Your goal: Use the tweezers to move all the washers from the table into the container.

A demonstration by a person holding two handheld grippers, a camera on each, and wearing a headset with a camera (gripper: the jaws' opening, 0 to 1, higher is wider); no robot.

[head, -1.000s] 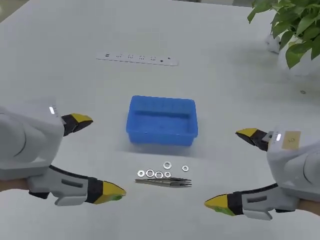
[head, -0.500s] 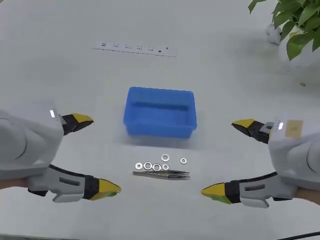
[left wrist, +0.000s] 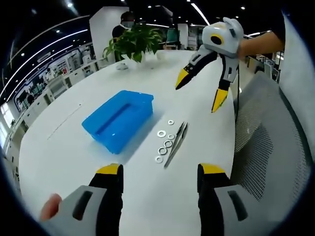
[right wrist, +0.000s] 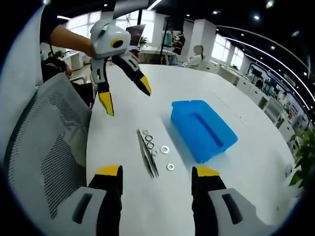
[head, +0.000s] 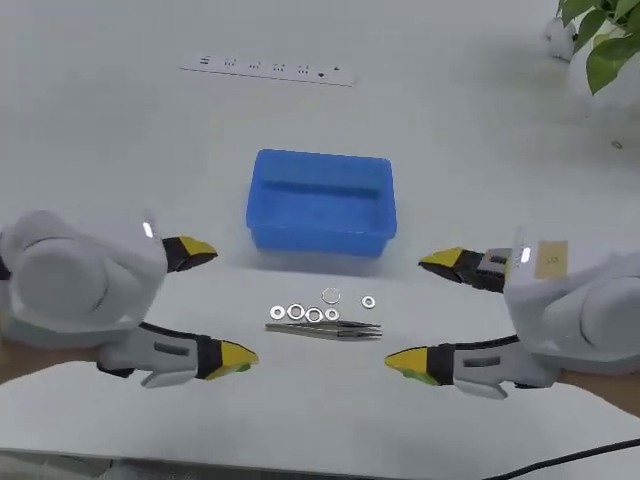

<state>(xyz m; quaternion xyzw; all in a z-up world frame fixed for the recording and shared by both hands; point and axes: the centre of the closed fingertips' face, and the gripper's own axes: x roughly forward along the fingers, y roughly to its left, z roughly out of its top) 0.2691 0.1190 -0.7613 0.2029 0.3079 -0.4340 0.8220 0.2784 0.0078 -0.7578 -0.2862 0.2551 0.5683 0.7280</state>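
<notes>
Tweezers [head: 325,330] lie flat on the table [head: 470,140], washers [head: 312,312] just behind them, blue container [head: 318,240] beyond. Left gripper [head: 225,302] and right gripper [head: 412,311] flank them, jaws wide apart and empty. Grab the tweezers low, mid-shank, from the near side so the washers don't scatter.

The container [head: 320,205] looked like smooth blue plastic with a slight sheen. The washers [head: 297,313] and tweezers [head: 325,330] were bright, shiny metal. The table [head: 450,130] was smooth, matt white. The left gripper [head: 225,302] and right gripper [head: 408,311] had faintly glossy white plastic shells. The chair back [right wrist: 44,147] was grey mesh.
</notes>
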